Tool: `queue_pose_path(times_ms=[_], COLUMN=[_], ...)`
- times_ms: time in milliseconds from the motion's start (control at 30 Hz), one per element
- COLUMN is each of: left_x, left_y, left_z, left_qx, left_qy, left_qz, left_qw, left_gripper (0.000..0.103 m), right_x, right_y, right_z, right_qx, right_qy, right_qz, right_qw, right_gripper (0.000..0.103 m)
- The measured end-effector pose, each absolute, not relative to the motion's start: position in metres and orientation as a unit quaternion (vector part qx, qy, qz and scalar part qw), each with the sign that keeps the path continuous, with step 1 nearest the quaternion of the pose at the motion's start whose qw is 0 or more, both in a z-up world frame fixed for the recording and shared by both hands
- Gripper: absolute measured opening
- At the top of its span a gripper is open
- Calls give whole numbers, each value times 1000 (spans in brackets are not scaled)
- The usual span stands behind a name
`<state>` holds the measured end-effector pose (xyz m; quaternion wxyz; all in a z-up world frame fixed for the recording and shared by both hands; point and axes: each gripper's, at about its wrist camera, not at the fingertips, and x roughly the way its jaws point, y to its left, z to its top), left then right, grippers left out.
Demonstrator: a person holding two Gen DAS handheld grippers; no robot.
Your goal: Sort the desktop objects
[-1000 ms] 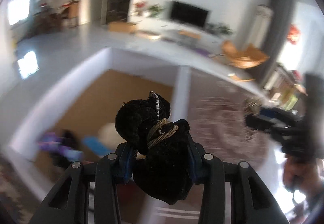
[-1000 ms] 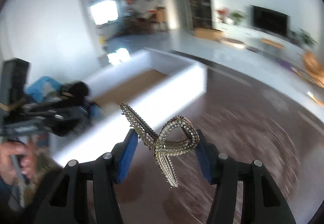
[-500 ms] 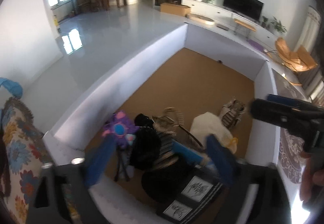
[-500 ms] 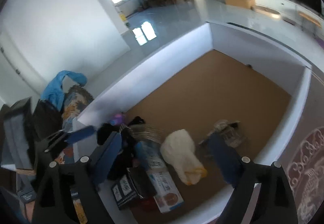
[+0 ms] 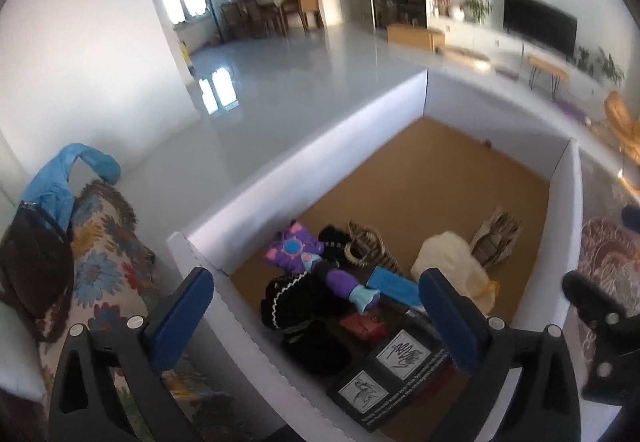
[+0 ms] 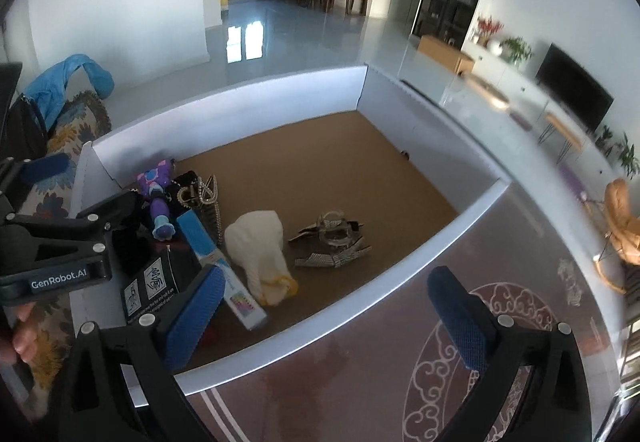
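**Both grippers empty over the box**

Over the near left corner of the white box (image 5: 304,162), the left gripper (image 5: 316,282) now stands wide with nothing between its pads. The black plush bow (image 5: 296,306) it carried a second ago lies below it on the pile in that corner, beside the purple toy (image 5: 294,252).

Further right, the right gripper (image 6: 326,278) hangs over the near wall. Its jaws are opening and hold nothing; the rhinestone ribbon clip is gone from them. Two sparkling pieces lie on the box floor: one in the left-corner pile (image 6: 206,190) and one right of the white pouch (image 6: 256,242), near the middle (image 6: 332,238). I cannot tell which of them is the dropped clip.

By my judgement both drops are done, and both hands are free to fetch the next objects.
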<state>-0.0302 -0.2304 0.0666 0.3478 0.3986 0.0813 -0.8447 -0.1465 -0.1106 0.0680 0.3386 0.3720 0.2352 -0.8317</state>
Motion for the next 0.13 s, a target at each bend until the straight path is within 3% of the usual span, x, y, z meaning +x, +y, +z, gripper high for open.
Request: queue_pose_path(times_ms=[133], left_x=[-18], left_y=[-226], left_z=[80], left_qx=[359], left_qy=[95], left_qz=[-864], left_qw=[341], left_gripper=[103], right_x=[-141], right_y=[-114], right_z=[71], right_qx=[359], right_qy=[238], right_qz=[-836], right_qw=[341], right_gripper=[102])
